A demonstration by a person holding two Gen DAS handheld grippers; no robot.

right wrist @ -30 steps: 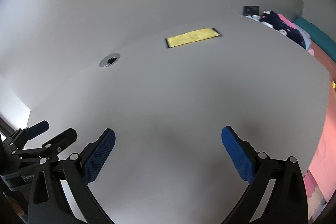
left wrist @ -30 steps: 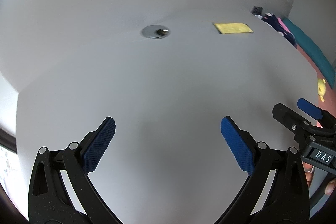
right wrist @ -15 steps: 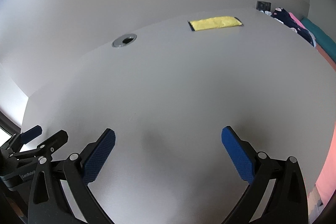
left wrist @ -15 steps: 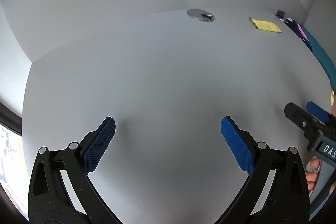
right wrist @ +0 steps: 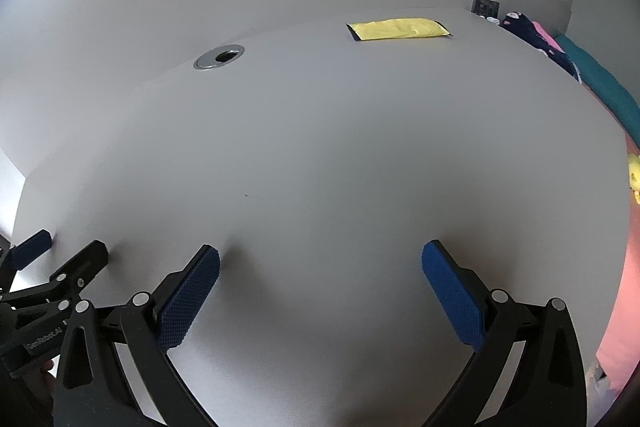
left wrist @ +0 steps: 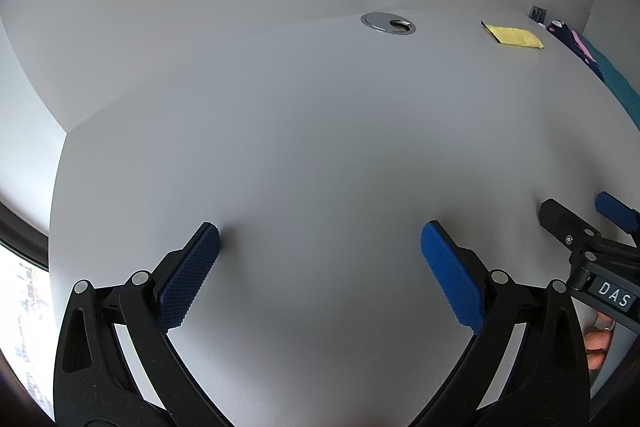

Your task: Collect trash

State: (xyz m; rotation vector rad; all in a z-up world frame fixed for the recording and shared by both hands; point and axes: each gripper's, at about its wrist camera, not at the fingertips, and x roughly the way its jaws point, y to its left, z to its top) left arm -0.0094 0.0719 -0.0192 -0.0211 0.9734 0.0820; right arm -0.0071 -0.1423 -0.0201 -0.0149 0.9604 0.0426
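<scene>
Nearest: left gripper [left wrist: 320,247] and right gripper [right wrist: 320,259], side by side low over a white desk [right wrist: 320,167], both spread wide, holding nothing. Blue ribbed pads [right wrist: 188,299] on black plastic arms. Matte, smooth desktop beyond. Farther back, a round metal grommet [right wrist: 219,57]. Near the far edge, well apart from both tools: a flat yellow wrapper [right wrist: 400,29] (probably the trash), thin, rectangular, slightly crinkled. Likely light, floppy, slippery; best pinched at a raised edge or short end. Bedding [right wrist: 600,83] off right.

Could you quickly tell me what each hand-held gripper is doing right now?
Left hand-held gripper: open, holding nothing.
Right hand-held gripper: open, holding nothing.
</scene>
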